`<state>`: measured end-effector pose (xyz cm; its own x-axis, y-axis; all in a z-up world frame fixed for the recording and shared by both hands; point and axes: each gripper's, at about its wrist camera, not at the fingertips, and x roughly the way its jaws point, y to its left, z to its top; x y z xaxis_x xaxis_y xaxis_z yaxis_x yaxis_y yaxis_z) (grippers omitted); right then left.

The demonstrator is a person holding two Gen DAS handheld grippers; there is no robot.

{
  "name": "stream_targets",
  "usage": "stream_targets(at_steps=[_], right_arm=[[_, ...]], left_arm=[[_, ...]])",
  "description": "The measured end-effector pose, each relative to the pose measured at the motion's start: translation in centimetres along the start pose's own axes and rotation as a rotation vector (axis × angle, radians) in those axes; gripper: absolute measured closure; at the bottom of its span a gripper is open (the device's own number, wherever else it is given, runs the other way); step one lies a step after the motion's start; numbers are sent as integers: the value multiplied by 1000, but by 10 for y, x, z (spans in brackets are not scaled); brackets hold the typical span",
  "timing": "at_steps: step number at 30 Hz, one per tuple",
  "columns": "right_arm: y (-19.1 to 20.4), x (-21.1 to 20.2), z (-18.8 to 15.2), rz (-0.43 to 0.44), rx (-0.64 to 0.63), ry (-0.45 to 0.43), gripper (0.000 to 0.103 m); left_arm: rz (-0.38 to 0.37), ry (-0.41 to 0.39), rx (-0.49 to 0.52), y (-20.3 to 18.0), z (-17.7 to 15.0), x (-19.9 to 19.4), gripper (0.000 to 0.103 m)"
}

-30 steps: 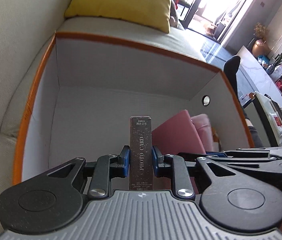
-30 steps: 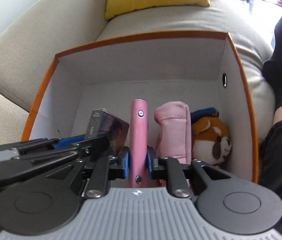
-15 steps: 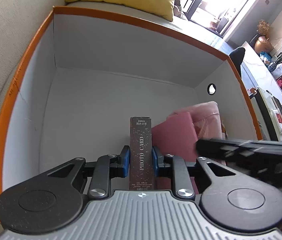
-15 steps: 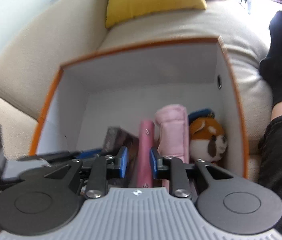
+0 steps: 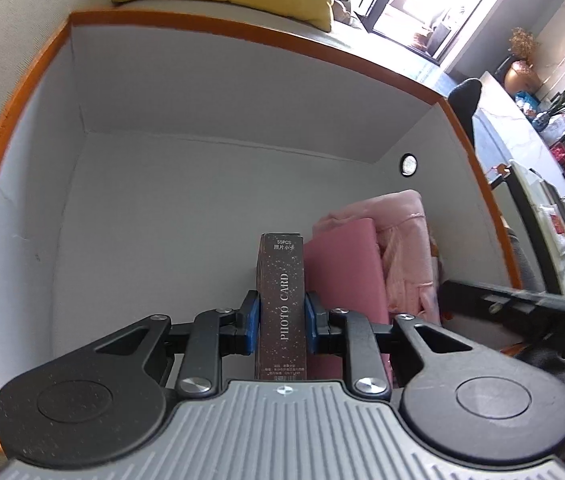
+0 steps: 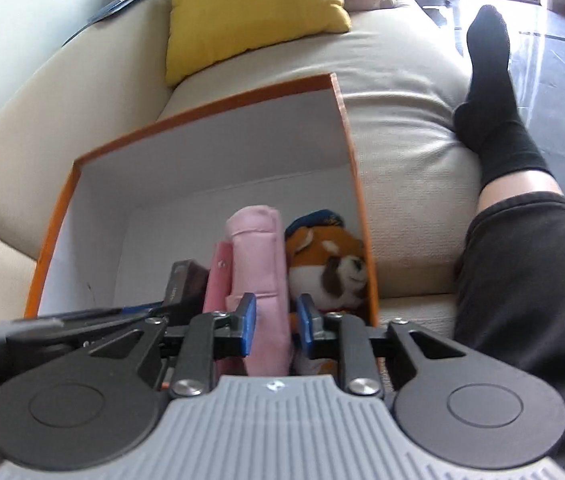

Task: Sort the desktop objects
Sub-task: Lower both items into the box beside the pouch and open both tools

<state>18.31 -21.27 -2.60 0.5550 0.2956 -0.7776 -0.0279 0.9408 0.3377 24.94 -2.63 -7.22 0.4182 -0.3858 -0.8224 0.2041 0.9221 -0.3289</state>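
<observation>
**boxfan:** While the dark brown speckled "PHOTO CARD" box (image 5: 281, 308) sits clamped upright in the left gripper (image 5: 281, 318), it's inside the orange-rimmed white cardboard box (image 5: 210, 28), beside the flat pink case (image 5: 344, 276).

**sortguy:** Right gripper (image 6: 275, 326)? Jaws closing, nothing pinched; the pink fabric pouch (image 6: 260, 264) shows behind the gap, plush fox toy (image 6: 328, 264) against the right wall.

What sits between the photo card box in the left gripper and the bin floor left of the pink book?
Nothing visible. The left gripper is shut on the photo card box above bare floor in the bin; the pink book stands just right of it. The floor directly under the box is hidden.
</observation>
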Motion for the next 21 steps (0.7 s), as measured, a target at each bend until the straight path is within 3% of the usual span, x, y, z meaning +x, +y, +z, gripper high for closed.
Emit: stream_targets(at_steps=[5, 9, 17, 18, 21], right_arm=[[-1, 1, 1, 14, -21, -1, 79], [2, 2, -2, 11, -37, -2, 79], [1, -4, -6, 22, -24, 4, 78], [1, -4, -6, 21, -24, 4, 78], [3, -5, -9, 19, -23, 3, 78]], left_arm=[[-79, 2, -52, 9, -1, 4, 76], [-59, -2, -22, 6, -2, 3, 75], [-71, -2, -56, 10, -3, -6, 72], [-81, -7, -57, 9, -3, -8, 71], [-89, -28, -59, 11, -3, -15, 54]])
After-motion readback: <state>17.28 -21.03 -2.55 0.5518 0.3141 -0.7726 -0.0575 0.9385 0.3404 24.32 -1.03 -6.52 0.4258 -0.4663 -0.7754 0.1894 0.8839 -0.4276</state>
